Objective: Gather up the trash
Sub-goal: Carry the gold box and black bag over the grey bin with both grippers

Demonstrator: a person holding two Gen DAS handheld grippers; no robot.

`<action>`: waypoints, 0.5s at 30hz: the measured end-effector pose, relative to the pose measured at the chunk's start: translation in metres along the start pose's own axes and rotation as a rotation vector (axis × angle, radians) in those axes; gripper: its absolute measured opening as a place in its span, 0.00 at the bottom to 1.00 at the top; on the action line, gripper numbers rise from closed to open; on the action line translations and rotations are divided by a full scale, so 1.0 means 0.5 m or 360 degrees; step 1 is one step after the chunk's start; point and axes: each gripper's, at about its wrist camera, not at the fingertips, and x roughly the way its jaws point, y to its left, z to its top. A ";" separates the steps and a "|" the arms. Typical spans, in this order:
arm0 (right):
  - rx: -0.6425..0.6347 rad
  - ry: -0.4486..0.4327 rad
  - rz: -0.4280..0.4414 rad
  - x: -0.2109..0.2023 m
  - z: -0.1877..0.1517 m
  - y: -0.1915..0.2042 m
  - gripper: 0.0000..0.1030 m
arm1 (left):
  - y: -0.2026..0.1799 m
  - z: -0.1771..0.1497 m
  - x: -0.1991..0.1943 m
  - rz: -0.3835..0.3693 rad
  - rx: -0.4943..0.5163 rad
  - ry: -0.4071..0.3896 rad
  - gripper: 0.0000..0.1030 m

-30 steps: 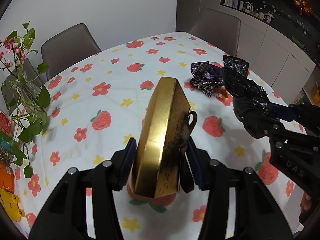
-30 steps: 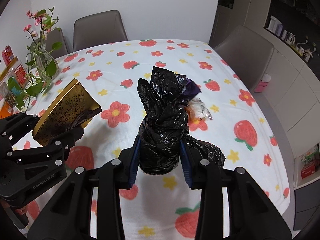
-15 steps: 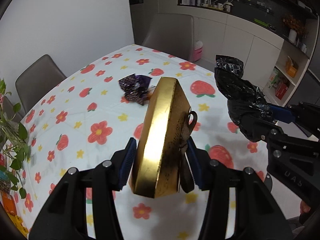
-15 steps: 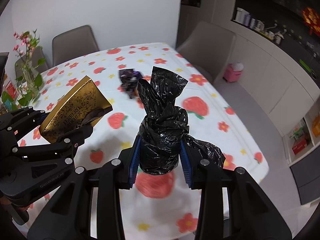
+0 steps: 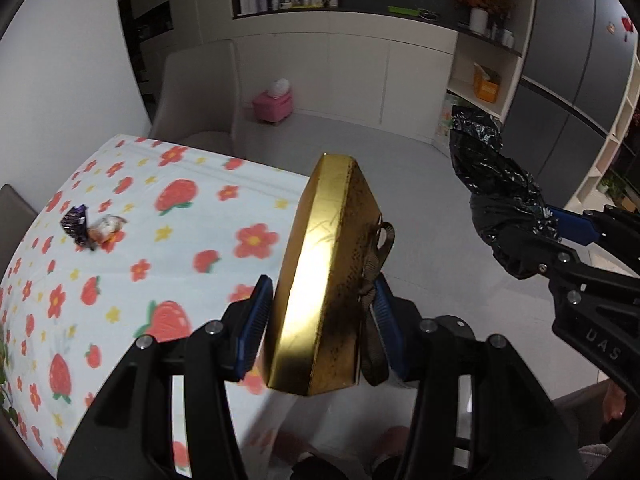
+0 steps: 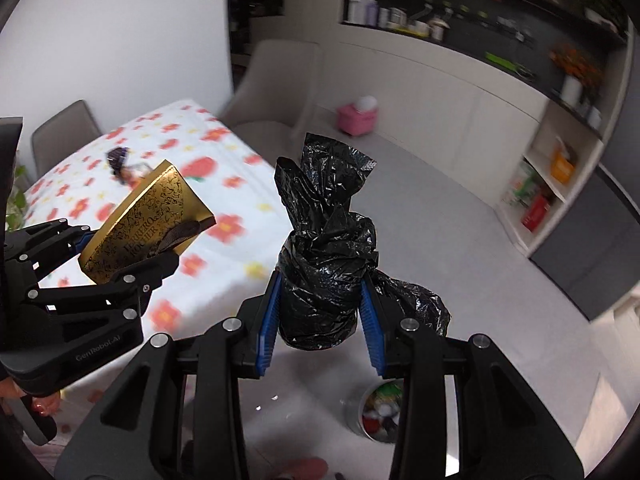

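My left gripper (image 5: 320,320) is shut on a gold chocolate box (image 5: 326,276) with a brown ribbon, held on edge past the table's corner; the box also shows in the right wrist view (image 6: 148,220). My right gripper (image 6: 320,320) is shut on a crumpled black plastic bag (image 6: 326,256), held over the grey floor; the bag also shows in the left wrist view (image 5: 500,196). A purple wrapper (image 5: 76,222) and a pale wrapper (image 5: 106,228) lie on the strawberry tablecloth (image 5: 180,240). A round bin (image 6: 378,410) holding rubbish stands on the floor under my right gripper.
A grey chair (image 5: 196,96) stands at the table's far side. A pink box (image 5: 274,102) sits on the floor by white cabinets (image 5: 360,76). Open shelves (image 5: 480,76) stand to the right. Grey floor (image 5: 420,208) spreads beyond the table edge.
Both grippers have swung right, away from the table and out over the floor, each still holding its item. The wrappers have slid to the left of view; the bin has come into view.
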 end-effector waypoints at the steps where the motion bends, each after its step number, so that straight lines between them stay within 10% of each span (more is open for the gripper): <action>1: 0.0044 0.0027 -0.0033 -0.005 -0.025 -0.037 0.35 | -0.039 -0.003 0.008 -0.0038 0.0032 0.0019 0.49; 15: 0.0634 0.0383 -0.0319 0.042 -0.307 -0.290 0.35 | -0.367 -0.074 0.199 -0.0385 0.0490 0.0341 0.49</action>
